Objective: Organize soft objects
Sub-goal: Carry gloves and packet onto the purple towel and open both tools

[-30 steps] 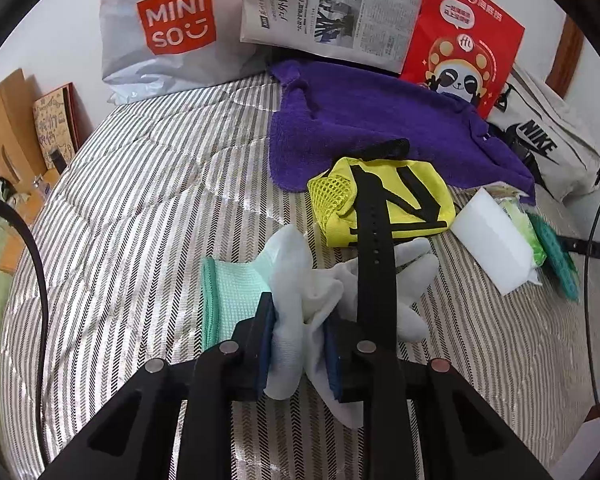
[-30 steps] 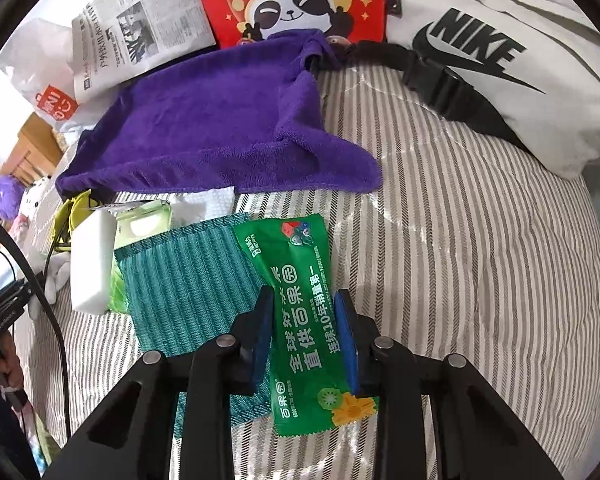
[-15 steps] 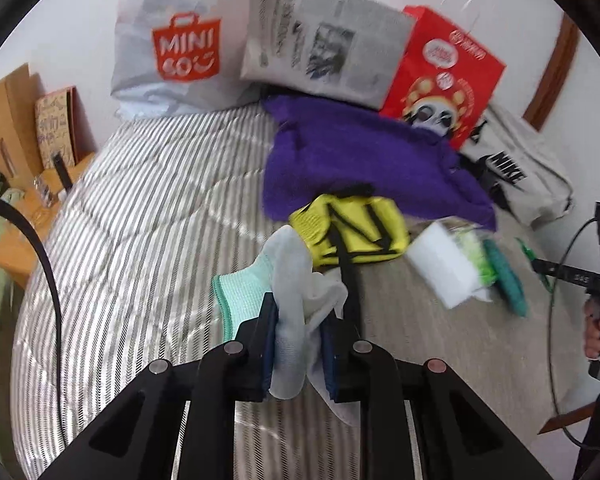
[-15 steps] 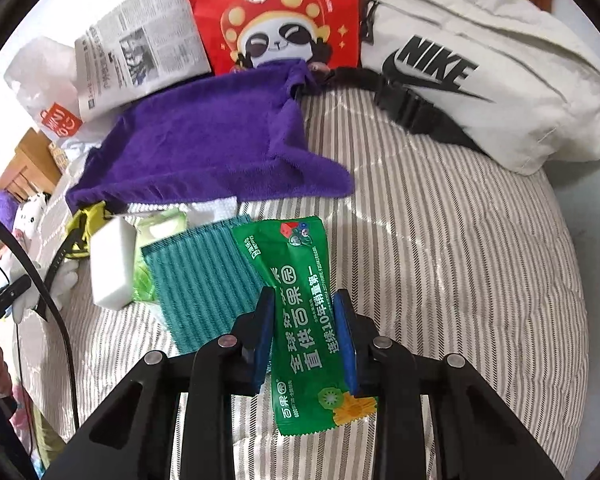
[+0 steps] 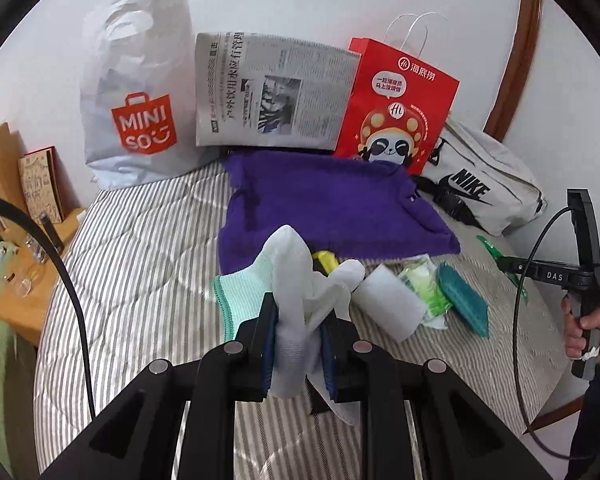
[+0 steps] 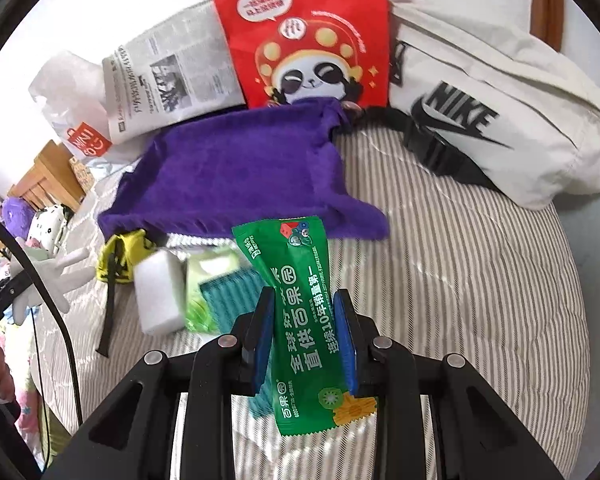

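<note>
Both grippers rose: left fingers (image 5: 272,336) clench white glove (image 5: 300,280), right fingers (image 6: 342,332) green packet (image 6: 300,320).

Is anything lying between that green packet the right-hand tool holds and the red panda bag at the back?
Yes. The right gripper has the green packet clamped above the bed, and the purple towel lies spread on the striped cover between it and the red panda bag. The towel lies flat, so the packet could probably be carried over it.
</note>
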Motion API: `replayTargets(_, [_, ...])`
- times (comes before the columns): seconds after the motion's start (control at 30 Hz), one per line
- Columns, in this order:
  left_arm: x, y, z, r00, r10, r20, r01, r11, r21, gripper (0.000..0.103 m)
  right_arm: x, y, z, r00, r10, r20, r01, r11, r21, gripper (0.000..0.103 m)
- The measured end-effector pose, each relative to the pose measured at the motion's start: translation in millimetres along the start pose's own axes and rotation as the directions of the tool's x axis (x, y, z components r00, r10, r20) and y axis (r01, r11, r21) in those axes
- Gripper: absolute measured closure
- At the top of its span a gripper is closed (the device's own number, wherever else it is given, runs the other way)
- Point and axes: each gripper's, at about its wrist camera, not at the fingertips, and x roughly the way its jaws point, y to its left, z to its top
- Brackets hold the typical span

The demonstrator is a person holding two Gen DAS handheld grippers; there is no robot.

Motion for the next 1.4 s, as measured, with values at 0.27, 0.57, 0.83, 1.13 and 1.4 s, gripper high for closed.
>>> replayTargets(0.27, [17.2,0.0,29.5,1.0,-0.016,0.017,0.016,1.0,0.006,0.084,10.8,24.8,22.4,1.0,0.018,0.013,-0.018,1.0,-0.023,0.074])
replayTargets(0.57, [47.2,4.1,62.8,1.0,-0.017,0.024,0.016,1.0,0.013,0.084,30.1,38.4,52.0,1.0,0.019,0.021,-0.018,1.0,-0.023,0.074])
replayTargets(0.83, [73.7,6.5,88.5,1.0,-0.011,0.018,0.011,1.0,0.009,0.084,45.1,41.3,81.6,1.0,0.007,0.03,-0.006,1.0,-0.025,0.074])
replayTargets(1.13, [107.9,11.2,111.8,1.0,0.003,-0.014,-0.003,1.0,0.006,0.084,70.3,43.3,111.1,0.999,-0.014,0.038,0.015,1.0,-0.021,0.074])
replayTargets(1.4, [148.1,12.1,126.8,0.998,-0.019,-0.054,0.018,1.0,-0.009,0.084,106.9,39.9,132.7,0.999,-0.032,0.007,0.032,0.999,-0.008,0.074])
